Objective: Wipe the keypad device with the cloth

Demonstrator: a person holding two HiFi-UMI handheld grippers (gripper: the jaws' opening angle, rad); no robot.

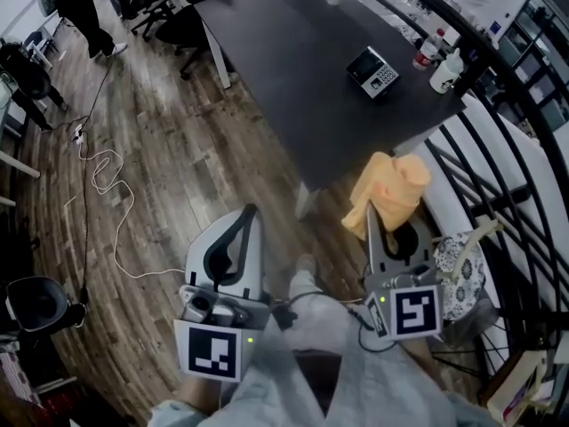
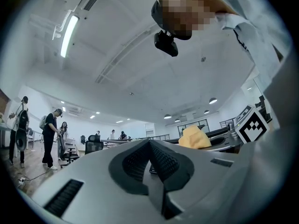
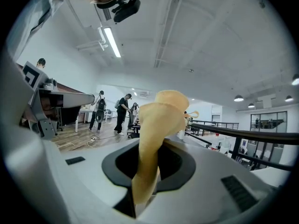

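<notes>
My right gripper (image 1: 388, 223) pinches the cloth (image 1: 391, 188); my left gripper (image 1: 244, 219) is closed, empty. I should press cloth flat across the far keypad device (image 1: 373, 71).

**Open-plan office with a shared work table**

A long dark table (image 1: 293, 69) is standing on wood flooring (image 1: 169, 167). Beyond its far end, black office chairs (image 1: 164, 12) are sitting and people (image 1: 80, 7) are standing. A black railing (image 3: 243, 133) is running along its right side, and strip lights (image 3: 111, 41) are glowing overhead.
</notes>
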